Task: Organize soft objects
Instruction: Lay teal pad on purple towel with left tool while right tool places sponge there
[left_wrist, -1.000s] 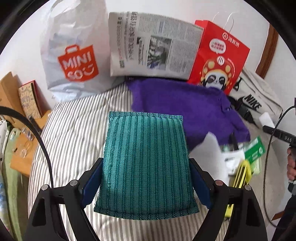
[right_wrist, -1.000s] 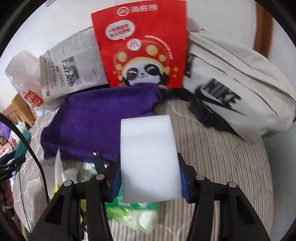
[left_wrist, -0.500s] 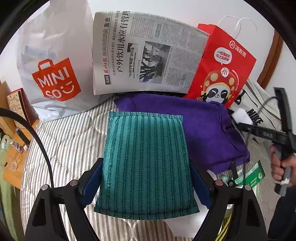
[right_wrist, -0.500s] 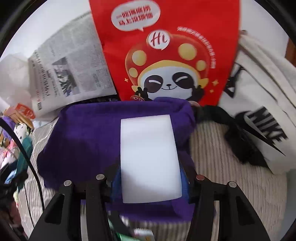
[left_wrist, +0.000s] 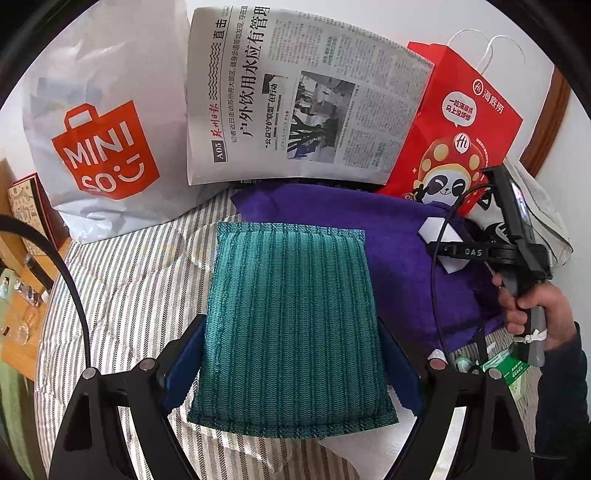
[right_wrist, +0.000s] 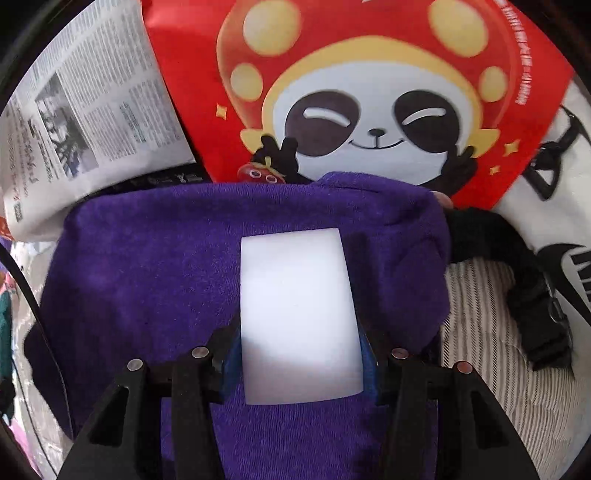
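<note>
While both tools hang over the striped bedding (left_wrist: 122, 280), the relation that matters is the white sponge block (right_wrist: 297, 314) over the purple towel (right_wrist: 147, 258): the towel lies directly beneath and ahead of the right gripper (right_wrist: 298, 354), which is by far the nearer hand to it. That block's long axis runs straight out along the fingers, its sides pinched between the blue pads at a middling spread. By my reading, lowering it sets it on the towel. To the towel's left, the left gripper (left_wrist: 291, 365) stands wide, clamping the teal knitted pad (left_wrist: 291, 317) by its long edges above the stripes.
</note>
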